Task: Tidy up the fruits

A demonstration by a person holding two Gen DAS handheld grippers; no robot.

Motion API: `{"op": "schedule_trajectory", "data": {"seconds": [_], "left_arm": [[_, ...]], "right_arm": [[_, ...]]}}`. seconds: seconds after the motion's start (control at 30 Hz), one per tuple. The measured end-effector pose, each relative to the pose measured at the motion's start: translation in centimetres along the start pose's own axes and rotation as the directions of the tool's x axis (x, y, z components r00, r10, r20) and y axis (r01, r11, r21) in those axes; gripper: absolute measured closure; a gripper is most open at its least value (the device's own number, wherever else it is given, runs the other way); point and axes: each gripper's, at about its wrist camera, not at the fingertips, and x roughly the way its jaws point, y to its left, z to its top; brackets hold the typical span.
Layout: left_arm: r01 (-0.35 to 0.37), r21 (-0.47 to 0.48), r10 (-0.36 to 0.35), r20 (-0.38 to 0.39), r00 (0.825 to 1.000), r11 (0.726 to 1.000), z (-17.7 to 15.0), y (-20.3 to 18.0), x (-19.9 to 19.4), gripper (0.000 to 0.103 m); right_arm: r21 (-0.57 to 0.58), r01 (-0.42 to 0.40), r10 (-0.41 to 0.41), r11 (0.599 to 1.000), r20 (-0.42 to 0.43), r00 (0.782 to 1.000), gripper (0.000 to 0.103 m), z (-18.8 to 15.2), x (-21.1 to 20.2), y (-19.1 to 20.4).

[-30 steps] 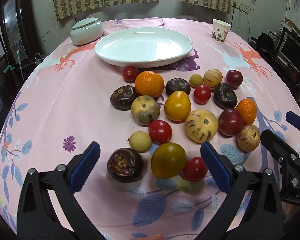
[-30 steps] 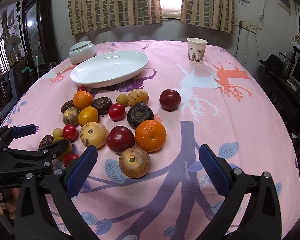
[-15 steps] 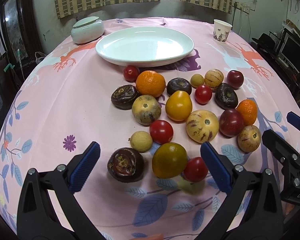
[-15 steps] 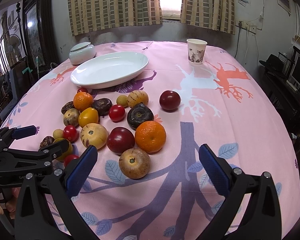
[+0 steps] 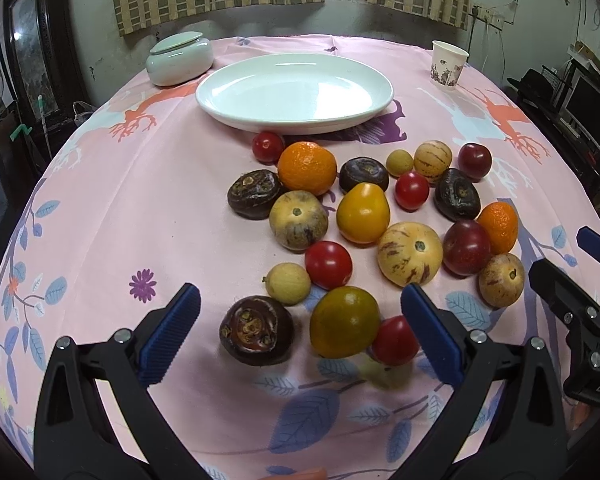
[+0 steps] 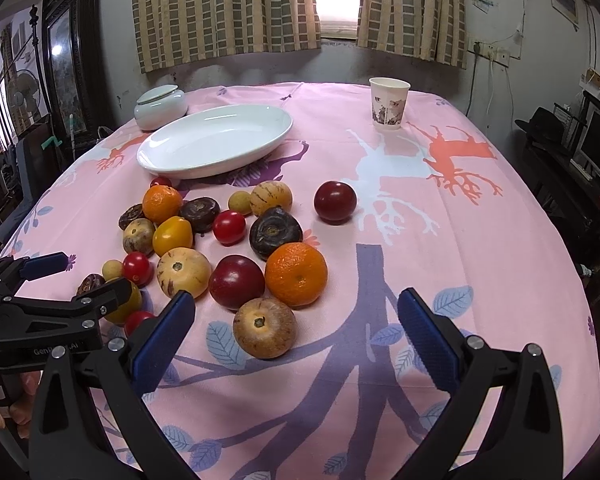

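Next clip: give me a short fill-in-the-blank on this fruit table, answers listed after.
1. The white oval plate holds ____ fruit.
2. The paper cup stands ____ on the tablecloth.
3. The left gripper and the right gripper both have their jaws ____.
4. The dark red plum that sits apart from the cluster lies on the side nearer the ____ than the lidded jar.

Answers: no; upright; open; paper cup
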Motion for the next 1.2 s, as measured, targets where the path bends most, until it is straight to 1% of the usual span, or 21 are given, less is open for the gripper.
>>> {"op": "schedule_trajectory", "data": {"seconds": [1.2], "left_arm": [[-0.003, -0.001, 0.003, -0.007, 1.0, 1.0, -0.11, 0.14, 0.26, 0.002]], "right_arm": [[-0.001, 0.003, -0.003, 1.0, -0.003, 1.0, 0.001, 0.04, 0.24, 0.2]]}}
